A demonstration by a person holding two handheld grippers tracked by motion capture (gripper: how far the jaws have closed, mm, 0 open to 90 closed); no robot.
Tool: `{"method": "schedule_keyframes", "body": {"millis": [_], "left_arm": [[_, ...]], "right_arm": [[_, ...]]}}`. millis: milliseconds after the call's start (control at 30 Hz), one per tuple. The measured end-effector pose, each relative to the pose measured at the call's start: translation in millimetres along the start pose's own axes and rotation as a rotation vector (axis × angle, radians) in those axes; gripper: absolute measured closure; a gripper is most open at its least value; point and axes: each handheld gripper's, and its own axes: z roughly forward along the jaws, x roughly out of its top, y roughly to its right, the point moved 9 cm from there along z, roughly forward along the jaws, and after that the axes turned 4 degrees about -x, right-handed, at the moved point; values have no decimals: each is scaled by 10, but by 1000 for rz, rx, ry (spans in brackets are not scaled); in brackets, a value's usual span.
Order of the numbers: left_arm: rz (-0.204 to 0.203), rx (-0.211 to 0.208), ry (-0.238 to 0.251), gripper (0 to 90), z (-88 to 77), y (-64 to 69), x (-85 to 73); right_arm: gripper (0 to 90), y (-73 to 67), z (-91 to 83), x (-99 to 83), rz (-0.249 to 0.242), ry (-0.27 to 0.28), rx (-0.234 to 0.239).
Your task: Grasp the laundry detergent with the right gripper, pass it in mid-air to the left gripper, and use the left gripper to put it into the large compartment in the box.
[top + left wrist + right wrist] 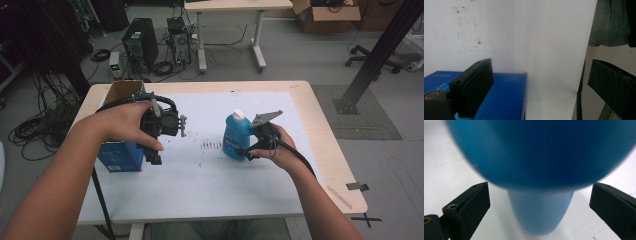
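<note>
The blue bottle [235,137] stands upright on the white worktop [210,185], right of the middle. The right hand-held gripper [248,145] is at its side with jaws wide, the bottle between them, not clamped. The left hand-held gripper [167,125] hangs wide above the blue box [120,156] at the left edge.

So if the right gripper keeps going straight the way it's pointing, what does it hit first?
Most likely the blue bottle. The right gripper has its jaws spread open to either side of it, with the bottle looming close ahead, though blur hides the exact gap.
</note>
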Motion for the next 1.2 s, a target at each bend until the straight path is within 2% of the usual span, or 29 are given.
{"method": "schedule_keyframes", "body": {"millis": [67, 100, 267, 333, 600, 633, 800, 1200], "left_arm": [[-2, 0, 2, 68, -3, 2, -4], [-3, 0, -1, 67, -7, 2, -9], [-2, 1, 1, 67, 1, 2, -15], [-4, 0, 1, 68, 6, 3, -15], [-2, 0, 3, 68, 5, 9, -16], [-3, 0, 3, 68, 2, 8, -20], [-2, 0, 3, 68, 4, 5, -17], [-1, -2, 6, 68, 26, 9, -24]], "right_arm": [[30, 3, 7, 2, 3, 5, -6], [29, -4, 20, 15, 7, 32, -4], [28, -8, 49, 9, 6, 48, -14], [25, 0, 60, 28, 15, 76, -27], [23, 14, 78, 31, 44, 115, -55], [26, 14, 80, 29, 54, 136, -56], [34, 1, 102, 23, 62, 144, -61], [120, -14, 141, 27, 67, 174, -82]]}}
